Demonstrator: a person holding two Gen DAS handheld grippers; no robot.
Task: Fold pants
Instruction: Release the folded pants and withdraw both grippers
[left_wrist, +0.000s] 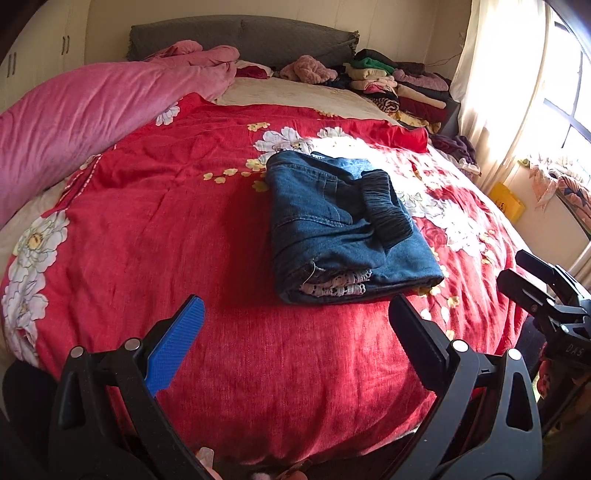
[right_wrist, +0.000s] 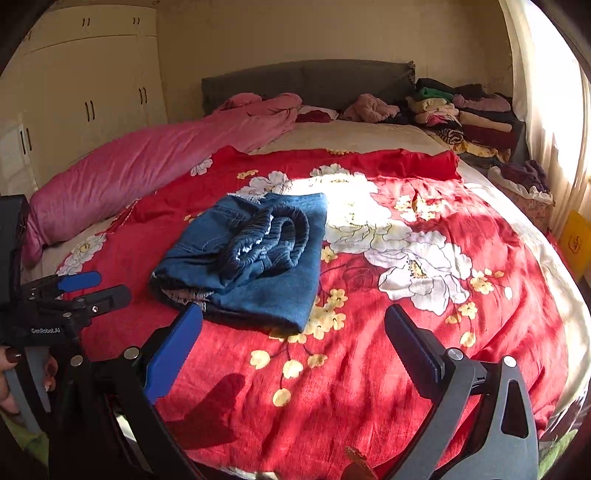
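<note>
Our left gripper (left_wrist: 295, 325) and right gripper (right_wrist: 293, 334) both gape wide, gripping nothing, just short of the folded blue denim pants (left_wrist: 343, 229) lying on the red flowered bedspread (left_wrist: 166, 221).

Your left gripper (left_wrist: 295, 325) and right gripper (right_wrist: 293, 332) both hang level with jaws spread wide, empty, side by side; your hand (right_wrist: 9, 373) grips the left handle.

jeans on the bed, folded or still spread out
Folded: the jeans lie as a compact stacked bundle on the red floral bedspread, layered edges showing, waistband on top; neither gripper touches them.
</note>
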